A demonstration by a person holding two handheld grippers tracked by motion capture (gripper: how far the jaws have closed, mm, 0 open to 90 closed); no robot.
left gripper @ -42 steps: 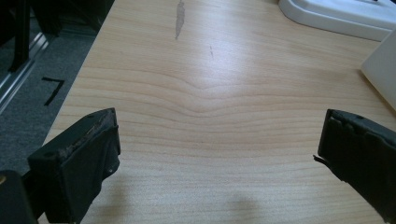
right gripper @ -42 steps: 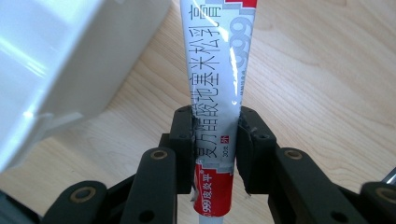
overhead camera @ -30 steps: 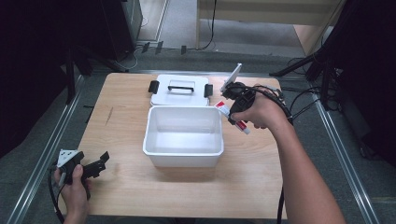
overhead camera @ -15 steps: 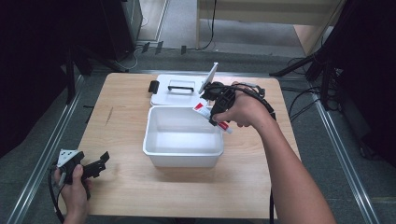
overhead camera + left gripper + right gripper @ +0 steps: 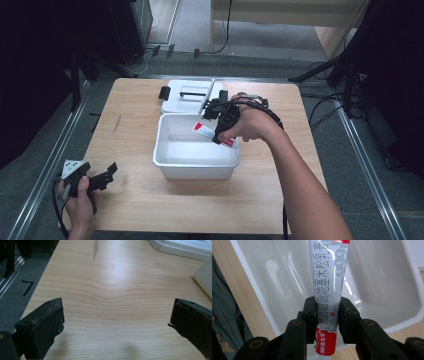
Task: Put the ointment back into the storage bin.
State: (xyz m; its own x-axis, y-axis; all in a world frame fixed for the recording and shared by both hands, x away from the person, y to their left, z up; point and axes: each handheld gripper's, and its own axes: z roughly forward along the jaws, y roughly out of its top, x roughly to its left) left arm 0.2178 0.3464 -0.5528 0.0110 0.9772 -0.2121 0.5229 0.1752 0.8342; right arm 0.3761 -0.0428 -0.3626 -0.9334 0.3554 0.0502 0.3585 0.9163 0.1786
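Observation:
My right gripper (image 5: 220,131) is shut on a white and red ointment tube (image 5: 205,131) and holds it over the right rear part of the open white plastic bin (image 5: 195,167). In the right gripper view the tube (image 5: 329,277) runs up from between the two black pads (image 5: 310,315), with the bin's bare inside (image 5: 387,285) beneath it. My left gripper (image 5: 102,176) rests at the table's front left corner, jaws wide apart. In the left gripper view its fingers (image 5: 41,326) frame bare wood.
The bin's white lid (image 5: 187,96) with black latches lies flat just behind the bin. The wooden table (image 5: 130,140) has a dark scratch (image 5: 95,250) on its left side. Metal rails and cables run along the floor on both sides.
My right gripper has carried the tube leftward from beside the bin's right rear corner to above its inside. The left gripper has stayed put.

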